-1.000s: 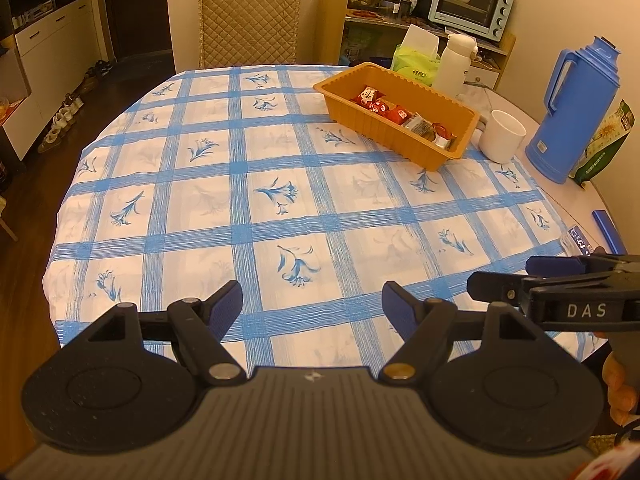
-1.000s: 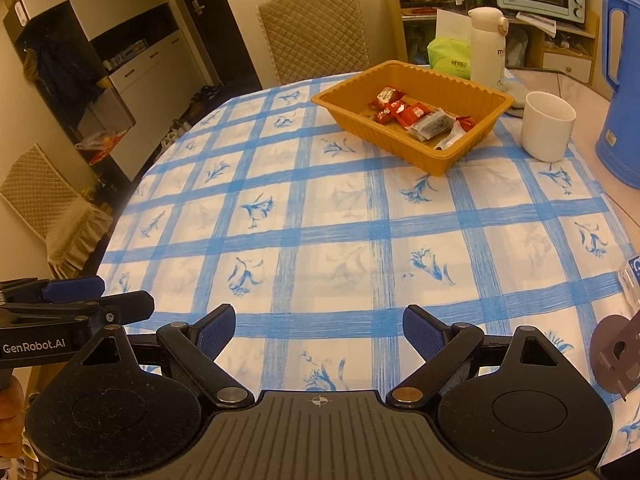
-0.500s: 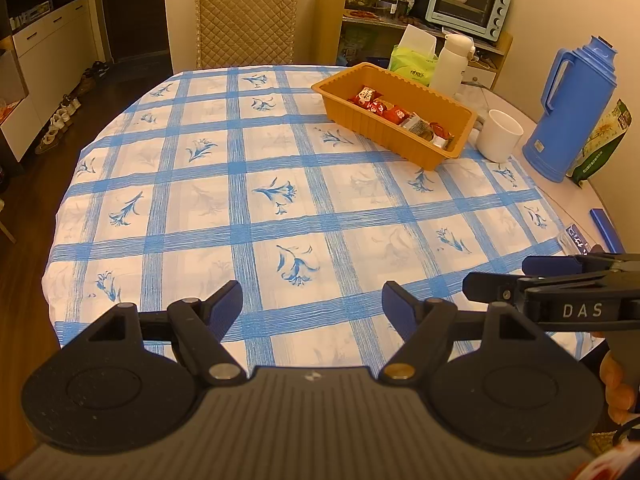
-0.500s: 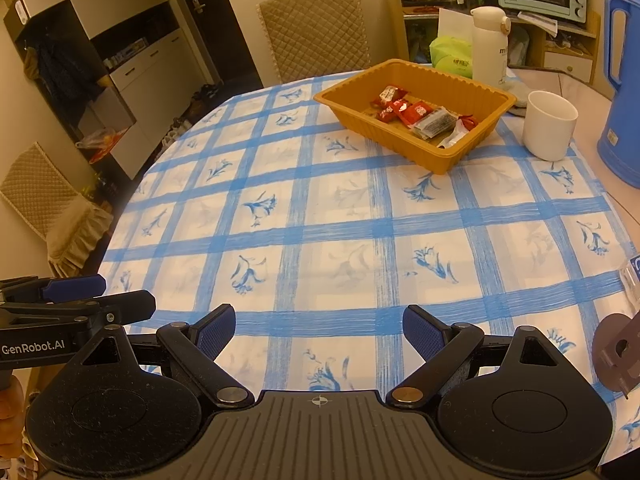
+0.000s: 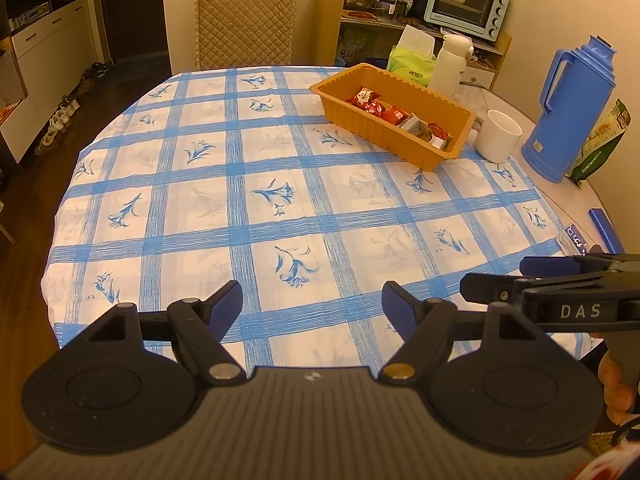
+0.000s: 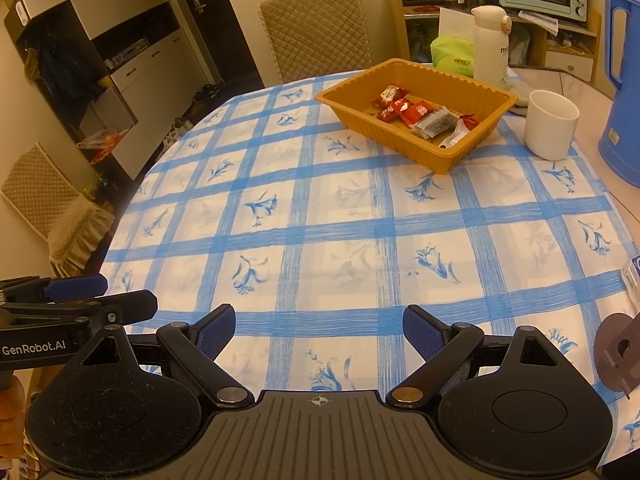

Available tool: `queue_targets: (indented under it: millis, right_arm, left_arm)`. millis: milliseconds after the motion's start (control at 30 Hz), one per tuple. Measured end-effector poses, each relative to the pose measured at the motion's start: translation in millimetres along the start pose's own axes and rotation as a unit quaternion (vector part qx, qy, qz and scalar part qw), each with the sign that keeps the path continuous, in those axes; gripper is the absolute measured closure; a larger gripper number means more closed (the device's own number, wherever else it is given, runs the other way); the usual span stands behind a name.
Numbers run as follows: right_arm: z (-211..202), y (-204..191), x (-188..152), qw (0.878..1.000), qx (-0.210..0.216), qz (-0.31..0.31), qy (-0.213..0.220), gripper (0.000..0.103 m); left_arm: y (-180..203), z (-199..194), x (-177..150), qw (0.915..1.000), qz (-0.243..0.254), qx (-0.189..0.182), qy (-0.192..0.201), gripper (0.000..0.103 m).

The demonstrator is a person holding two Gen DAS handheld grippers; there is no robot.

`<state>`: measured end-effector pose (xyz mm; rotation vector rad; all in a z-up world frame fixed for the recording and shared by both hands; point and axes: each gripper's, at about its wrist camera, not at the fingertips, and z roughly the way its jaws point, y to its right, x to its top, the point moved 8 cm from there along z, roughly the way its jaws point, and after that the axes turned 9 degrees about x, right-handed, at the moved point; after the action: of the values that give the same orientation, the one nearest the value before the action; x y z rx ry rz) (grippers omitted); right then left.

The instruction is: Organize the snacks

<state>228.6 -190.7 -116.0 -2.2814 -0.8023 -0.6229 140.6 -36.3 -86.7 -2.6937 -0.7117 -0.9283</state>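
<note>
Can't really read the wrappers on the snacks [image 6: 416, 114], too small, and a clear thing [image 6: 632, 280] at the right edge is cut off. The snacks sit in the orange tray [image 6: 460, 156] at the far right of the table [image 6: 320, 216], well beyond both grippers. Left gripper [image 5: 312, 306] and right gripper [image 6: 319, 326] hover over the near edge, jaws spread wide, holding nothing.

Left wrist view: low over the worktop's [image 5: 280, 200] near edge, facing forward across it, own left tool [image 5: 312, 308] filling the foreground. Right wrist view: same near edge, just beside, angled leftward across the worktop [image 6: 340, 220]. Each catches the other tool at its margin. Shared: checked cloth, orange tray [image 5: 404, 148] [image 6: 384, 128], white mug [image 5: 500, 136] [image 6: 552, 128], far chair.
</note>
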Motion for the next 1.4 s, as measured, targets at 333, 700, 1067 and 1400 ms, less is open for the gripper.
queue_targets:
  millis: [333, 700, 1067, 1400]
  right_arm:
    - [-0.5, 2.3, 0.1, 1.0, 0.001, 0.002, 0.001, 0.013]
    - [-0.7, 2.2, 0.2, 1.0, 0.002, 0.001, 0.002, 0.013]
    - [0.8, 0.9, 1.6, 1.0, 0.005, -0.001, 0.001, 0.013]
    - [1.0, 1.5, 2.1, 1.0, 0.005, 0.0, 0.001, 0.013]
  left_arm:
    - [1.2, -0.5, -0.1, 1.0, -0.001, 0.0, 0.001, 0.028]
    - [0.9, -0.4, 0.0, 1.0, -0.001, 0.0, 0.001, 0.028]
    - [1.7, -0.7, 1.8, 1.0, -0.001, 0.001, 0.001, 0.028]
    - [3.1, -0.7, 3.9, 1.0, 0.0, 0.001, 0.001, 0.028]
